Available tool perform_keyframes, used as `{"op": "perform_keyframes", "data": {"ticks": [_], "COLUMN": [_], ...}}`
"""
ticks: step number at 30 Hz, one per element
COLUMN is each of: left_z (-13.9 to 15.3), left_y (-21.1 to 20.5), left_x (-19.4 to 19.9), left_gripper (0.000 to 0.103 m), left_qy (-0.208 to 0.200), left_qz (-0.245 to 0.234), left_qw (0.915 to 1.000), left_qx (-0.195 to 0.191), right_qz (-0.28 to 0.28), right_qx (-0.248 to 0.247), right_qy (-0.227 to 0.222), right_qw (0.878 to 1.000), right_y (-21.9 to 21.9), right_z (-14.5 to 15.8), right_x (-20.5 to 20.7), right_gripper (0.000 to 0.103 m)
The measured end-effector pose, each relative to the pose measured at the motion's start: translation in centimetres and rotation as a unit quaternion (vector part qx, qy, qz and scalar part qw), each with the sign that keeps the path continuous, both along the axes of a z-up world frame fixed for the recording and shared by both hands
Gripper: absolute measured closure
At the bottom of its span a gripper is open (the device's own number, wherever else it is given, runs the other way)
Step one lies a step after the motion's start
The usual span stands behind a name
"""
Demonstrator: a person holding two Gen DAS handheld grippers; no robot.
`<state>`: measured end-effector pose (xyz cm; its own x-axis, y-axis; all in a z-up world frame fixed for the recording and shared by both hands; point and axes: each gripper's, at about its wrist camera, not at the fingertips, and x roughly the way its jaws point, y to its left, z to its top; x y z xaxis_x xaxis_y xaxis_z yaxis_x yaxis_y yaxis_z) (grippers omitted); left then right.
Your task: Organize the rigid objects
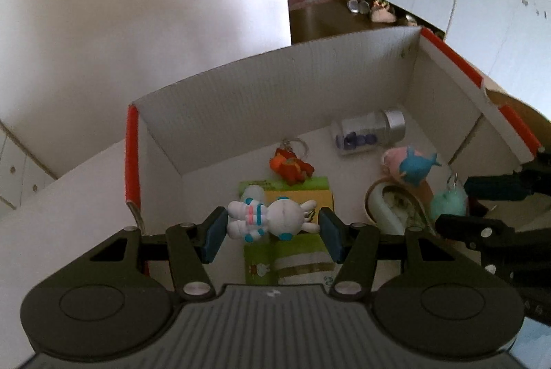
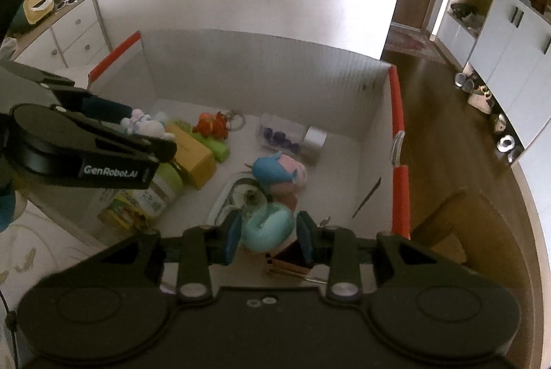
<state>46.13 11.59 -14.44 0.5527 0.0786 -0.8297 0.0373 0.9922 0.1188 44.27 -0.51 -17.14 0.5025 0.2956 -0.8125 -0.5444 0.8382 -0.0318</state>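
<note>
My left gripper (image 1: 272, 227) is shut on a white astronaut bunny figurine (image 1: 272, 220) with blue and pink trim, held sideways above the open white cardboard box (image 1: 261, 93). In the right wrist view the same gripper (image 2: 148, 129) comes in from the left with the figurine (image 2: 146, 124) over the box's left side. My right gripper (image 2: 269, 236) is shut on a round teal toy (image 2: 265, 226) above the box's near right part. The left wrist view catches it (image 1: 459, 203) at the right edge with the teal toy (image 1: 447, 203).
Inside the box lie an orange keychain toy (image 1: 291, 167), a clear jar with blue pieces (image 1: 370, 129), a pink and blue whale plush (image 1: 411, 164), a tape roll (image 1: 389, 203) and yellow-green packages (image 1: 296, 196). Red tape lines the box rim (image 2: 399, 141). A drawer unit (image 2: 74, 34) stands at the far left.
</note>
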Motion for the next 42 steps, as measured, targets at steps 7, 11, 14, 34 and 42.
{"op": "perform_keyframes", "data": {"ticks": [7,11,14,34,42], "left_z": [-0.5,-0.3,0.2,6.3,8.7], "left_y": [-0.5,-0.4,-0.3,-0.3,-0.3], "left_x": [0.0,-0.4,-1.0,-7.8,-11.4], "left_gripper": [0.045,0.045,0.045,0.034,0.028], "left_qy": [0.011,0.010,0.004,-0.073,-0.103], "left_qz": [-0.008,-0.003,-0.007,-0.010,-0.020], "left_qw": [0.9999,0.9999,0.9998,0.9949,0.9918], "left_qx": [0.001,-0.010,-0.018,-0.068,-0.073], "right_qz": [-0.008,-0.012,-0.014,-0.021,-0.014], "right_qx": [0.012,0.025,0.030,0.065,0.098], "right_qy": [0.007,0.009,0.004,-0.049,-0.068], "right_qw": [1.000,1.000,0.999,0.996,0.993], "right_y": [-0.3,-0.6,-0.8,-2.6,-3.2], "right_z": [-0.4,-0.1,0.3,5.8,8.2], "right_x": [0.1,-0.2,-0.7,-5.7,-8.7], "right_gripper": [0.066,0.062,0.056,0.032,0.019]}}
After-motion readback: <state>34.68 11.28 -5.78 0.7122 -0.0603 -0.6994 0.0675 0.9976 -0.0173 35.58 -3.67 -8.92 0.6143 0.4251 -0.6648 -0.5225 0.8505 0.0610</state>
